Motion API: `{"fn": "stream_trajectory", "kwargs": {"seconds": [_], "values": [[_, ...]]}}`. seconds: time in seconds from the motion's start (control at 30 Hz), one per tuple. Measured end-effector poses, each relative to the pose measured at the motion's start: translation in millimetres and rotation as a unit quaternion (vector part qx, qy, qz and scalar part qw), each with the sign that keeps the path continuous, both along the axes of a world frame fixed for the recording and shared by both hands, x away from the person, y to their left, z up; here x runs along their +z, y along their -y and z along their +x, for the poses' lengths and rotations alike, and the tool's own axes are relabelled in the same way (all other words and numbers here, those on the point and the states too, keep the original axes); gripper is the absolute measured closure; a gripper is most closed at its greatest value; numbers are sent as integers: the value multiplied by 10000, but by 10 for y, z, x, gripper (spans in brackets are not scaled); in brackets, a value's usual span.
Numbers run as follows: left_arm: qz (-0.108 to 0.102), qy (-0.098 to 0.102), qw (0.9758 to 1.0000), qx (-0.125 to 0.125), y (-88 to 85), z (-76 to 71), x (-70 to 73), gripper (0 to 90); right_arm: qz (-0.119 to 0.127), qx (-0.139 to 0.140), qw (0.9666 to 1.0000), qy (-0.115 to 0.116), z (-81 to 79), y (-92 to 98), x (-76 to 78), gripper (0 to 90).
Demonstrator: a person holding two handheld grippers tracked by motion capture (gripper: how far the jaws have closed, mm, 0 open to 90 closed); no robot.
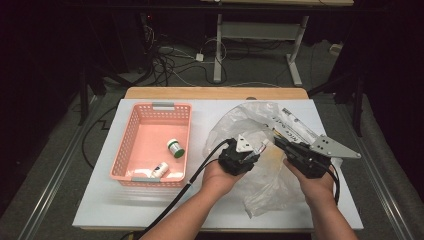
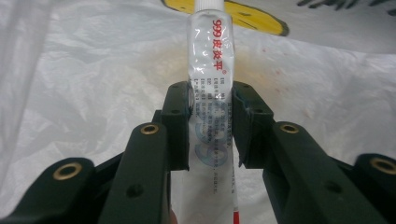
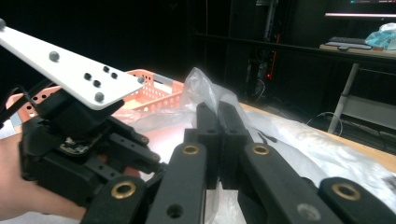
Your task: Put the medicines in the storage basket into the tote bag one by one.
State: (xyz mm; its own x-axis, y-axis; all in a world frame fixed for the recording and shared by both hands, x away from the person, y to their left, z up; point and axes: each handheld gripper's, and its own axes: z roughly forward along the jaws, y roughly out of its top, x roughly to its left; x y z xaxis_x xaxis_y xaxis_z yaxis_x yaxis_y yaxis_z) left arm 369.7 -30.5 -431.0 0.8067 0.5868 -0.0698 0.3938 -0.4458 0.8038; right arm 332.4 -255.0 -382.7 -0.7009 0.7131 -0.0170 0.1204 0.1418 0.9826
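A clear plastic bag point(image 1: 250, 120) with black print lies crumpled on the white table top, right of centre. My left gripper point(image 1: 257, 150) reaches into its mouth and is shut on a white ointment tube point(image 2: 210, 56) with red lettering; in the left gripper view both pads point(image 2: 180, 116) press the tube's sides over the bag's film point(image 2: 93, 84). My right gripper point(image 1: 278, 142) is shut on the bag's upper edge. In the right gripper view its jaws point(image 3: 218, 116) pinch the film point(image 3: 201, 84), lifting it into a peak, with the left gripper point(image 3: 79, 140) close beside.
A pink perforated basket point(image 1: 131, 135) stands left of the bag and holds a green-capped white bottle point(image 1: 175, 148) and a smaller white bottle point(image 1: 159, 170). The white top point(image 1: 125, 200) has bare room in front. Cables and desk legs lie on the floor beyond.
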Motion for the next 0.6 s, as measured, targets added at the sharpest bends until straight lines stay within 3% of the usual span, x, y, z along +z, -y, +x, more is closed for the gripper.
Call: {"fn": "stream_trajectory", "kwargs": {"seconds": [0.17,0.6], "values": [[-143,9,9998,-117,71,1,-3,681,28,-25,10000,-32,7,6,-6,900],[108,-173,9998,-49,273,200,-292,679,14,-77,10000,-43,33,32,-27,900]]}}
